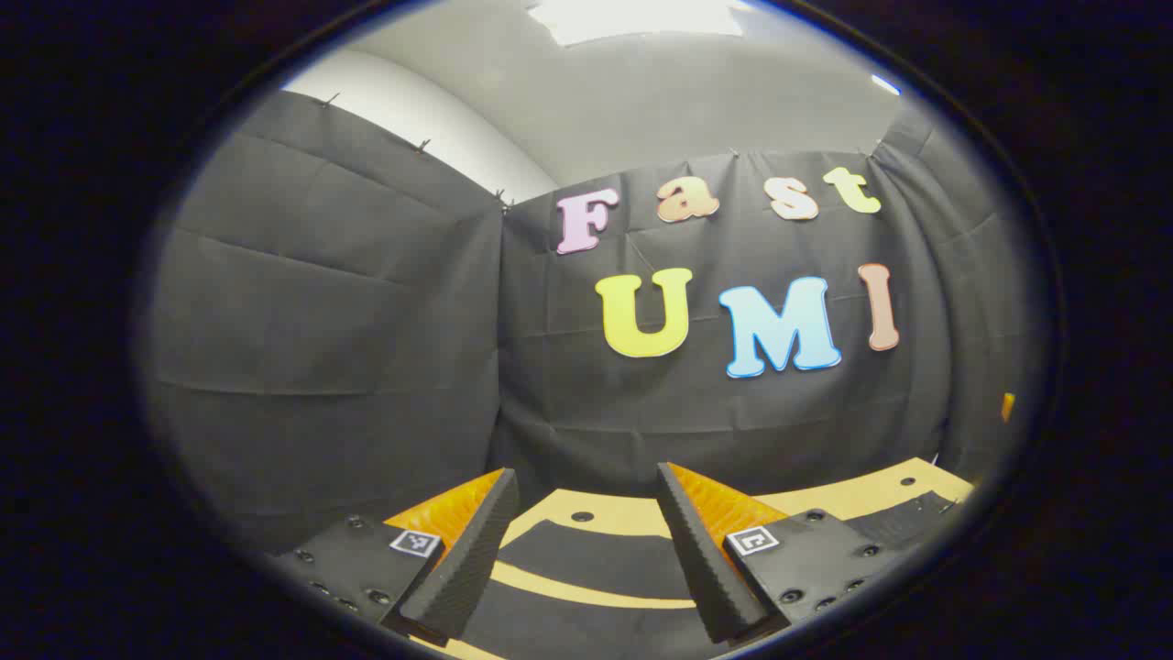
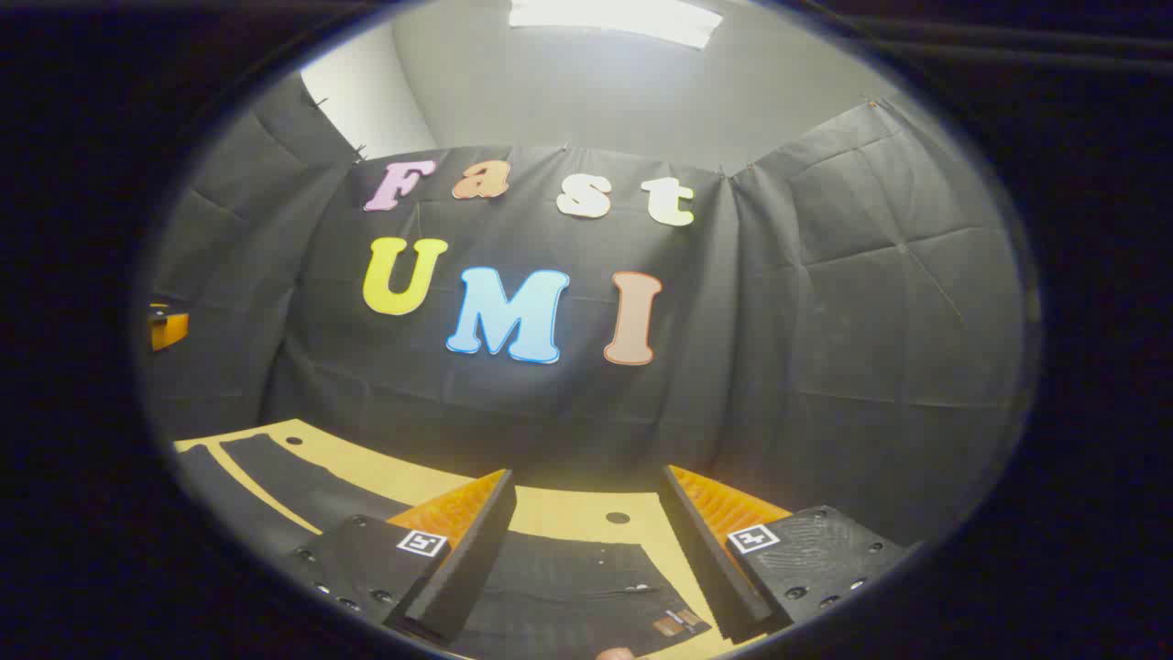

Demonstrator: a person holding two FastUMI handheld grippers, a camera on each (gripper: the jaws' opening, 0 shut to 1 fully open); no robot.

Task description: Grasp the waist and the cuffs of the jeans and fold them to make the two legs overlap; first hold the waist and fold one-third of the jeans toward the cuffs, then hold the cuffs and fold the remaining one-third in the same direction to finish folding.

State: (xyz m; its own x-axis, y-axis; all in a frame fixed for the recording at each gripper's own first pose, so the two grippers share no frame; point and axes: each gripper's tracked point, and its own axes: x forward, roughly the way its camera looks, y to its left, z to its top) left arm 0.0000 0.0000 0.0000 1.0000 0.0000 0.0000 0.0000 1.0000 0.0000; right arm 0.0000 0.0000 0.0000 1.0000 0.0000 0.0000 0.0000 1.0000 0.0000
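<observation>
Jeans (image 2: 568,587) are being seen lying flat on the yellow surface (image 2: 568,513) beneath both spread, empty claws (image 1: 582,559) (image 2: 586,564); soft, heavyish denim is probably best gripped at waist and cuffs.

Matt cloth, ribbed pads and a pale smooth tabletop.

In your left gripper view the fingers (image 1: 476,550) carry dark, finely ribbed matt pads backed by glossy orange plastic, on black matt mounts with small screws. Your jeans (image 1: 596,559) look like dark, matt woven cloth lying on the table (image 1: 861,495), a smooth, yellowish board with round holes. In your right gripper view the jeans (image 2: 568,577) show small shiny rivets.
</observation>
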